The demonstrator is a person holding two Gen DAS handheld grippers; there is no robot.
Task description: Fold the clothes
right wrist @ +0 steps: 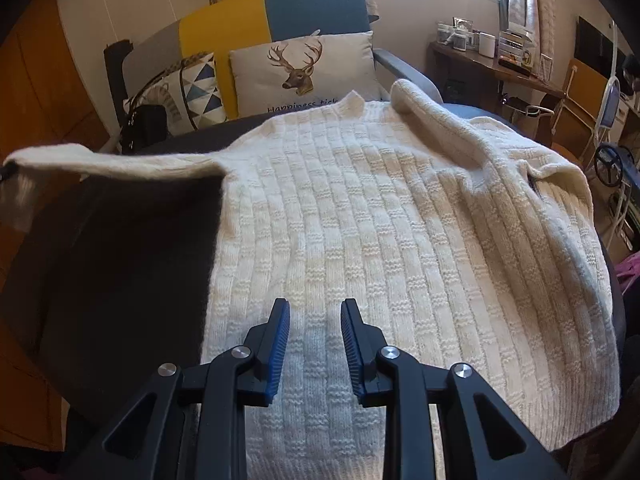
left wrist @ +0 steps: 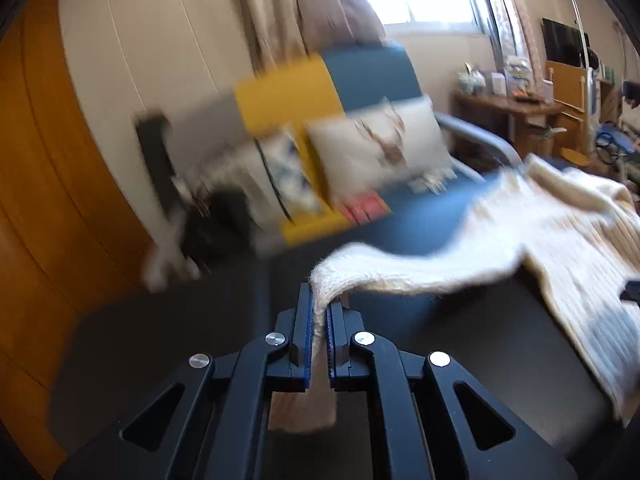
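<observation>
Cream knit sweater lies flat on a dark surface ahead of the right gripper, whose jaws stand apart above the hem, holding nothing. Left gripper is clamped on the cuff of the left sleeve, lifted clear. Soft, floppy, stretchy knit; probably best gripped at ribbed edges. Sofa with deer cushion beyond.

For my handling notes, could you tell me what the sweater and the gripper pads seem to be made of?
Sweater: cream knitted yarn, probably wool or acrylic; a basket-weave rib shows, with fuzzy edges on the sleeve clamped in the left gripper.
Pads on the right gripper: blue, matte, finely ridged, likely rubber or soft plastic; fingers look like black hard plastic.
</observation>
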